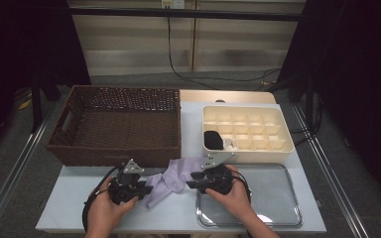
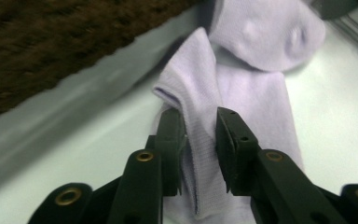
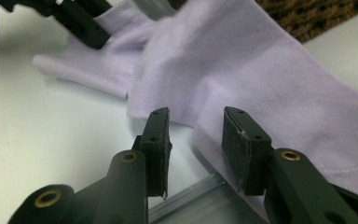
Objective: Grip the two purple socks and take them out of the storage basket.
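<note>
Two-handed, in the high view: working on a lilac sock (image 1: 176, 173) lying on the worktop (image 1: 69, 208) between the wicker basket (image 1: 114, 148) and the metal tray (image 1: 278, 198), just in front of the divided organiser box (image 1: 248, 157); closing in on it from either end with left tongs (image 1: 146, 189) and right tongs (image 1: 191, 179).

Looking along the left gripper view: clamping on a raised fold of the sock, by the look of it.

Looking along the right gripper view: hovering with pads apart at the sock's other edge, above the tray rim, gripping nothing.

Probably gathering the sock for folding; next, calling for pinching the fabric with the right tongs before lifting.
</note>
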`<action>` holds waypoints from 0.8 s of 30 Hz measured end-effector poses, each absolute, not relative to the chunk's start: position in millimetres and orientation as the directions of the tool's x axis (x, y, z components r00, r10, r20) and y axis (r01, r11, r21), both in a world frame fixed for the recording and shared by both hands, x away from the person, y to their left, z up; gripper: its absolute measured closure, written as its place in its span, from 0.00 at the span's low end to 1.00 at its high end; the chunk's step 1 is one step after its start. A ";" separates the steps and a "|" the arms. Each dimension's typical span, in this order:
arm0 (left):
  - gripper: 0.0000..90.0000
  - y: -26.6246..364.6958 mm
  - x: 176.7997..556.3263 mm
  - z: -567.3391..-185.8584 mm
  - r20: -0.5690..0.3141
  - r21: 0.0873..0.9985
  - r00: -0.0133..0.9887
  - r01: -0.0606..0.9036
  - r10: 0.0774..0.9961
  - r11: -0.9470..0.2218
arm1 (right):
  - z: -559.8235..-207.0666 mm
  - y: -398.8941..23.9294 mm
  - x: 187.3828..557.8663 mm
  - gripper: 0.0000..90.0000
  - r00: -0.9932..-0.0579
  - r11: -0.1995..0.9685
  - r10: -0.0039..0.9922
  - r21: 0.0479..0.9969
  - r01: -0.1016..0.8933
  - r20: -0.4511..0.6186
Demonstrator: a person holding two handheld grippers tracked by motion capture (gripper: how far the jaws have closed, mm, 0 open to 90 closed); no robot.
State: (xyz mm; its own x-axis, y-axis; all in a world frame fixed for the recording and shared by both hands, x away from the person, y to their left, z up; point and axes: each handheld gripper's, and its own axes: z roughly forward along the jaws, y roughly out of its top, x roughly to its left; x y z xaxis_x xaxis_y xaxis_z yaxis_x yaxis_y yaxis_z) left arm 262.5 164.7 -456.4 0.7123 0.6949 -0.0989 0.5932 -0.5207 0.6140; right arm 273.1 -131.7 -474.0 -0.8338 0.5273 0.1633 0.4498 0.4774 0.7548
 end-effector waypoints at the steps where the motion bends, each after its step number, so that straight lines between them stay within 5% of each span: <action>1: 0.80 167.4 263.7 -455.2 -0.078 0.626 0.714 0.578 0.695 -0.524 | -473.0 -131.7 272.4 0.68 -0.838 0.478 0.523 0.760 0.441 0.158; 3: 0.58 172.9 265.5 -452.9 -0.068 0.634 0.697 0.582 0.714 -0.508 | -471.8 -132.3 271.5 0.67 -0.839 0.478 0.521 0.762 0.438 0.156; 7: 0.53 182.4 264.4 -448.3 -0.138 0.619 0.686 0.623 0.715 -0.478 | -472.5 -134.3 271.2 0.67 -0.836 0.476 0.526 0.760 0.443 0.157; 15: 0.63 170.2 263.6 -462.2 -0.128 0.577 0.708 0.623 0.695 -0.528 | -465.2 -127.9 266.0 0.65 -0.863 0.479 0.484 0.781 0.400 0.145; 21: 0.87 164.2 262.1 -459.7 -0.151 0.552 0.707 0.640 0.691 -0.535 | -466.3 -130.6 266.5 0.65 -0.861 0.479 0.488 0.780 0.403 0.145; 24: 0.89 159.1 261.8 -458.4 -0.237 0.559 0.694 0.670 0.680 -0.489 | -466.8 -130.8 266.1 0.65 -0.862 0.476 0.484 0.781 0.403 0.150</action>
State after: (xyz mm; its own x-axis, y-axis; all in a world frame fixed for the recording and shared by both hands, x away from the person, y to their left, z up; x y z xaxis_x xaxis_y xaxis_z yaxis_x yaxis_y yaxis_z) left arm 261.8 159.1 -458.4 0.6943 0.6797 -0.2367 0.6695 -0.4893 0.5589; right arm 266.1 -130.8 -466.8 -0.8619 0.4845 0.1498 0.4035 0.4763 0.7812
